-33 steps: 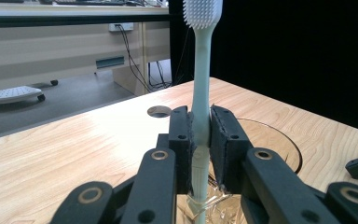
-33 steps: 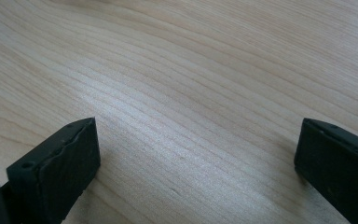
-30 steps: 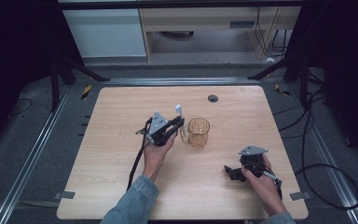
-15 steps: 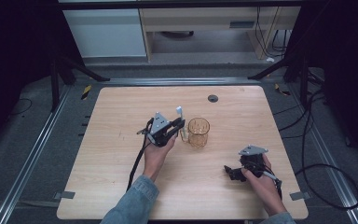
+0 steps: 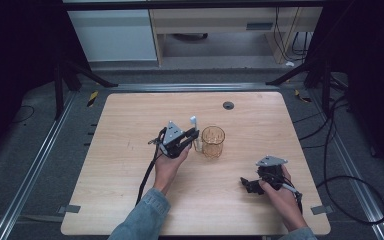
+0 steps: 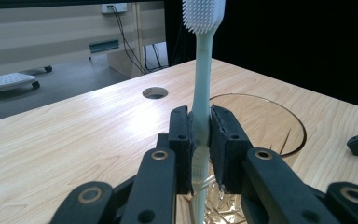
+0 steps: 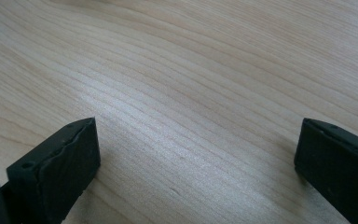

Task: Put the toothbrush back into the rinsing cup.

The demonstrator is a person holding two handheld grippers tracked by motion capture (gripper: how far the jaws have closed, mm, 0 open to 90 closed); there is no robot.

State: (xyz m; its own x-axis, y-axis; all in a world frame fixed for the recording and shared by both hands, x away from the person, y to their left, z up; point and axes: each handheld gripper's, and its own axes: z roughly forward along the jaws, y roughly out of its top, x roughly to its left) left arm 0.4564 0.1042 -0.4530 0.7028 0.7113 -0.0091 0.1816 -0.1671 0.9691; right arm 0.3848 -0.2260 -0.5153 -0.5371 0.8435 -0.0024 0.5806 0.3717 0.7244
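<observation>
My left gripper (image 5: 192,137) (image 6: 200,135) is shut on the handle of a pale toothbrush (image 6: 202,88) (image 5: 194,124), which stands upright with its bristled head on top. An amber glass cup (image 5: 213,141) (image 6: 279,122) stands just right of that gripper on the wooden table (image 5: 130,125). The brush's lower end hangs beside the cup's rim; whether it touches the glass I cannot tell. My right gripper (image 5: 247,184) (image 7: 198,158) rests low over the table near the front right, open, its jaws wide apart over bare wood.
A round dark grommet hole (image 5: 228,105) (image 6: 154,92) sits in the table behind the cup. A black cable (image 5: 147,172) trails from the left gripper toward the table's front edge. Metal rails (image 5: 40,155) and loose cables (image 5: 340,150) flank the table.
</observation>
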